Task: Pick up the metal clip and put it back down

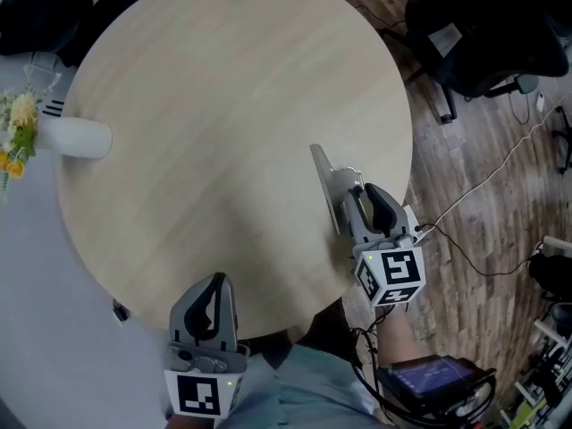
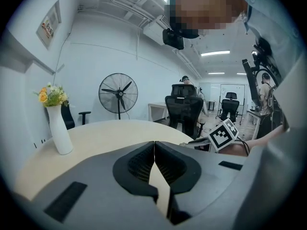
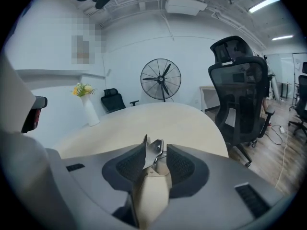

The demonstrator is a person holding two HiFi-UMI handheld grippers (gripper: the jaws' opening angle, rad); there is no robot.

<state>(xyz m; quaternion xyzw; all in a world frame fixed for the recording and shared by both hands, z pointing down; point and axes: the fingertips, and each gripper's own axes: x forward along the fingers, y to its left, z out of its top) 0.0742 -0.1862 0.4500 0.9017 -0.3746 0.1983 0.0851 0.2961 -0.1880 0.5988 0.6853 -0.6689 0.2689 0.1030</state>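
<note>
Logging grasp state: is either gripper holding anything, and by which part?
Nothing is held. The metal clip stands unclamped between the open jaws of the right gripper; the left gripper is shut, empty.

Shiny metal clip (image 3: 153,152), matt pale wood table (image 1: 223,105), smooth white vase (image 1: 85,138)

A round pale-wood surface (image 1: 223,105) stands on a dark plank floor (image 1: 483,150) crossed by a thin cable (image 1: 500,170). A white vase (image 1: 79,138) of yellow flowers (image 1: 18,114) sits at its left edge. Black office chairs (image 1: 483,34) stand nearby. Beyond are white walls (image 3: 124,47), a pedestal fan (image 3: 161,79) and ceiling strip lights (image 3: 265,4).
</note>
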